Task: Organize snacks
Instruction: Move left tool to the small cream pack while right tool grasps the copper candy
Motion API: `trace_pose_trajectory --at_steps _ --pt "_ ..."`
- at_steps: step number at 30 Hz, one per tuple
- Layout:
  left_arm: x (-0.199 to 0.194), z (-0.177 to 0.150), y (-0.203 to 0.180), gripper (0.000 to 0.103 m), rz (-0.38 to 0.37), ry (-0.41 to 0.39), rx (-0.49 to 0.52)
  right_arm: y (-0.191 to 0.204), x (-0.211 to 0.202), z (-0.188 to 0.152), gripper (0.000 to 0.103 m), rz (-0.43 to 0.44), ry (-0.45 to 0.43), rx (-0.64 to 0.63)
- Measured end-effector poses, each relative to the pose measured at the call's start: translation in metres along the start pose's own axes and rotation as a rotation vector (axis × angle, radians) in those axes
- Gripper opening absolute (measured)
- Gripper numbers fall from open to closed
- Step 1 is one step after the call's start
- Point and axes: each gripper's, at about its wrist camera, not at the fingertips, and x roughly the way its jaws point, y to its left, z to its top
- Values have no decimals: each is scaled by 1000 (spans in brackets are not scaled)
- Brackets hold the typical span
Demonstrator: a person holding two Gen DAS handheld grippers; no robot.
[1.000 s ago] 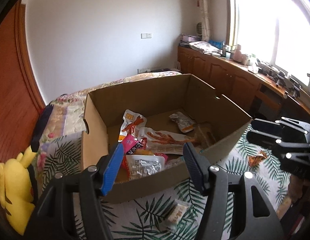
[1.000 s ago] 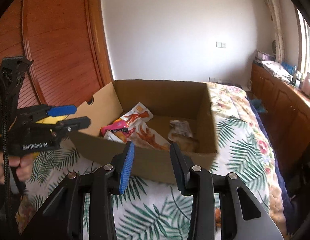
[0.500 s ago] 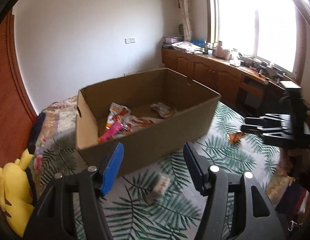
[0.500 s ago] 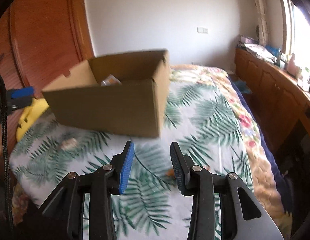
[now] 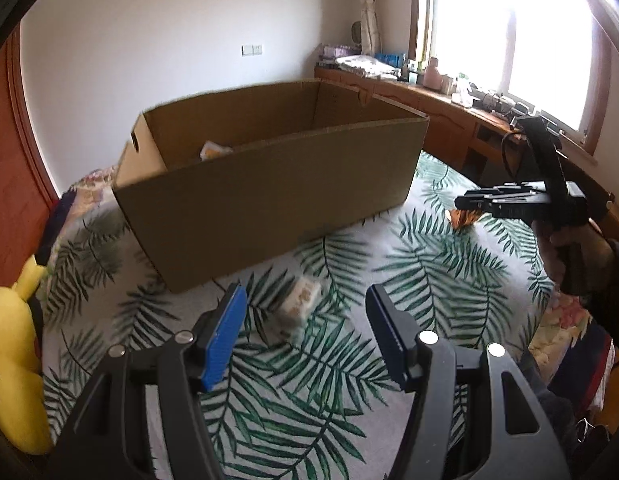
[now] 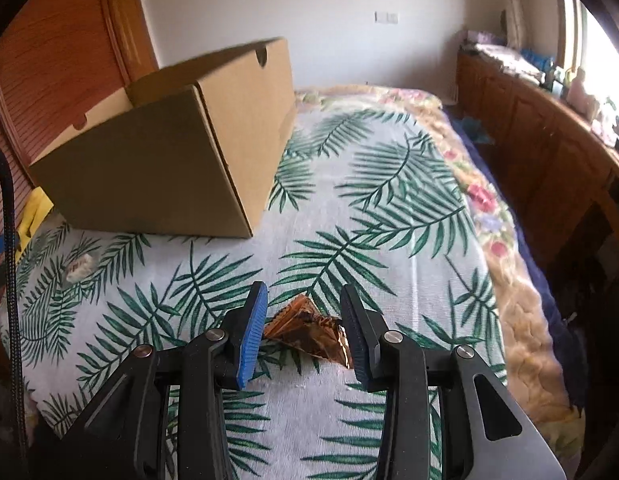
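A crinkled amber-brown foil snack packet (image 6: pixel 309 334) lies flat on the palm-leaf bedspread (image 6: pixel 389 216) near its front edge, its long axis running left to right between the spread fingers of the right gripper (image 6: pixel 305 326), which hovers low over it without gripping. A small pale wrapped snack (image 5: pixel 299 304) lies on the bedspread just ahead of the left gripper (image 5: pixel 305 328), held low and level with fingers wide apart and empty; its long axis runs away from the camera. Behind both, the open brown cardboard box (image 5: pixel 269 184) sits towards the bedspread's far left corner. A yellow plush toy (image 5: pixel 9 364) lies at the left edge.
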Motion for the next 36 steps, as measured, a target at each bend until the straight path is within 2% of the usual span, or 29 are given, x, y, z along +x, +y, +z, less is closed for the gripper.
trace_pose_trajectory --at_steps 11,19,23,36 --pt "34 -15 9 62 9 41 -40 6 8 -17 38 -38 70 -100" --pt "57 -18 15 62 29 85 -54 11 10 -22 39 -67 53 -151" --pt "67 -19 14 62 36 107 -46 5 11 -24 43 -45 39 -119" --pt "80 -9 9 62 25 145 -54 5 9 -27 45 -41 17 -116"
